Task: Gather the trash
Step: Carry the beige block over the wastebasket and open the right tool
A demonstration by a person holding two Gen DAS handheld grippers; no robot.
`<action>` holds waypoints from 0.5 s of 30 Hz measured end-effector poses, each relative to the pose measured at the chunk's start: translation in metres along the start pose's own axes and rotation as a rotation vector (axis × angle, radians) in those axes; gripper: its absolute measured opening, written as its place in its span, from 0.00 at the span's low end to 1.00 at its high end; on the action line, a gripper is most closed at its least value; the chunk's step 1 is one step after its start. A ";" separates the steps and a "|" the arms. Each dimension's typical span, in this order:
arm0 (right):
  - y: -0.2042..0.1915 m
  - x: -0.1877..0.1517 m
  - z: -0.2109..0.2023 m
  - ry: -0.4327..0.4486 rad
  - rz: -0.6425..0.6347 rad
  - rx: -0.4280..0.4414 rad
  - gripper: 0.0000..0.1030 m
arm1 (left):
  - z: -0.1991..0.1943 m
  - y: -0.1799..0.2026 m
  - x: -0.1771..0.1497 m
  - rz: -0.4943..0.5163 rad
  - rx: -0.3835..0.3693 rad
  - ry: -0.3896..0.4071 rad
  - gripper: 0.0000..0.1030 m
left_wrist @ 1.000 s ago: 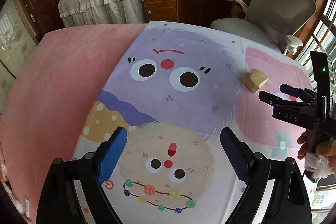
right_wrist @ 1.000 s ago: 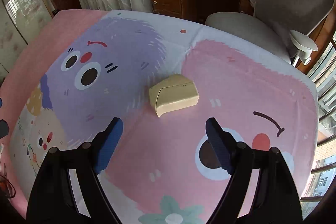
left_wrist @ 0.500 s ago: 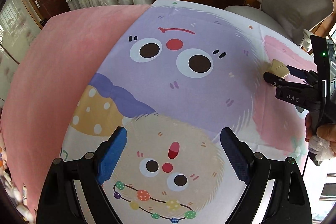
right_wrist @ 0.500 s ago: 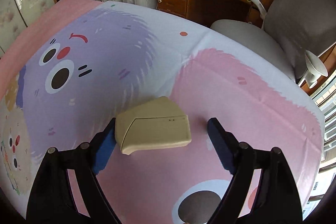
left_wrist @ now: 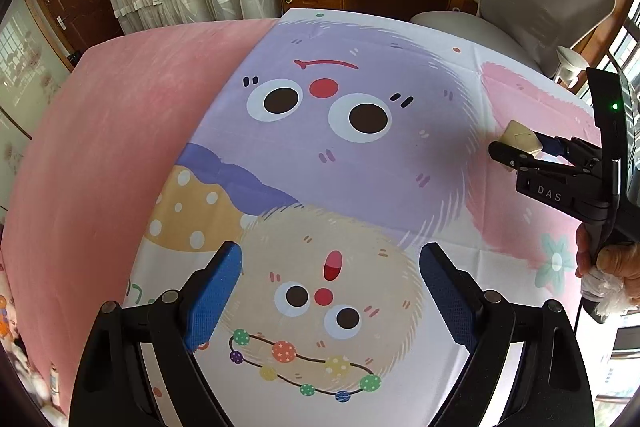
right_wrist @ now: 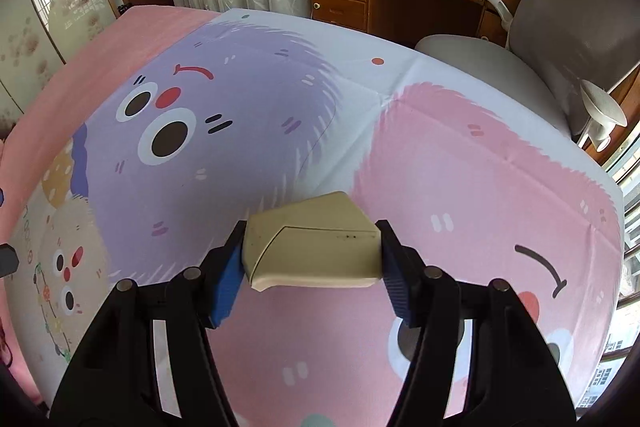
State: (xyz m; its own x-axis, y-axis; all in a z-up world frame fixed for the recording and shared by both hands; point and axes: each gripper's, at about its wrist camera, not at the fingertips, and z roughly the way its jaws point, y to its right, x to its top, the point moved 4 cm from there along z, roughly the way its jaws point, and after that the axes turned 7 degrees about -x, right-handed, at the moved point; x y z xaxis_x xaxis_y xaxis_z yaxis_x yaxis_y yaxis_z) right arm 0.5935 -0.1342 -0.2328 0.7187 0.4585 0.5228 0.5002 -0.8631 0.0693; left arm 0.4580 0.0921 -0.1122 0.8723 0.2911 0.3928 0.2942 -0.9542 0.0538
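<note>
**Inspector A:** One item only is in play: a beige folded carton [right_wrist: 314,247] lying on the cartoon-print sheet [right_wrist: 280,131] of the bed. A second ago it lay well ahead of the right hand-held gripper [right_wrist: 312,259], with both blue pads clear of it. Now the pads stand against its two ends, left pad [right_wrist: 228,275] and right pad [right_wrist: 396,279] each touching cardboard.

**Inspector B:** Clenched, then?

**Inspector A:** Closed onto the carton, yes. Whether it bears full squeeze I cannot tell; the cardboard shows no buckling. The carton appears to rest on the sheet, not lifted.

**Inspector B:** And the other side?

**Inspector A:** The left hand-held gripper [left_wrist: 332,291] hangs over the cream fuzzy figure printed on the sheet, pads spread wide, nothing between them. Its view confirms the grasp from the side: the carton [left_wrist: 520,139] sits at the tip of the right hand-held gripper [left_wrist: 520,153], near the sheet's far right edge. The person's hand [left_wrist: 612,267] on that handle also pinches a crumpled white wad [left_wrist: 608,285].

**Inspector B:** Meaning for the task?

**Inspector A:** Approach is finished; pickup is at the point of lifting. My judgement: the carton is light and hollow, so a hard squeeze could crush it or let it pivot. No bin shows in either view.
</note>
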 end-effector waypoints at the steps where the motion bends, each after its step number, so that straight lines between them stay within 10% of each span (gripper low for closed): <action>1: -0.004 -0.006 -0.012 -0.001 0.015 0.007 0.57 | -0.005 0.001 -0.003 0.011 -0.006 0.002 0.89; 15: -0.103 -0.107 -0.189 0.062 0.223 -0.066 0.57 | -0.123 -0.040 -0.092 0.222 -0.194 0.083 0.89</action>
State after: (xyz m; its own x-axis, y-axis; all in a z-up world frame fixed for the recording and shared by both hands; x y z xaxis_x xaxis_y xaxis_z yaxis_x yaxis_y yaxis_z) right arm 0.3738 -0.1339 -0.1352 0.7758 0.2427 0.5824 0.2981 -0.9545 0.0007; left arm 0.3178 0.0947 -0.0375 0.8697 0.0750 0.4878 0.0130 -0.9915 0.1294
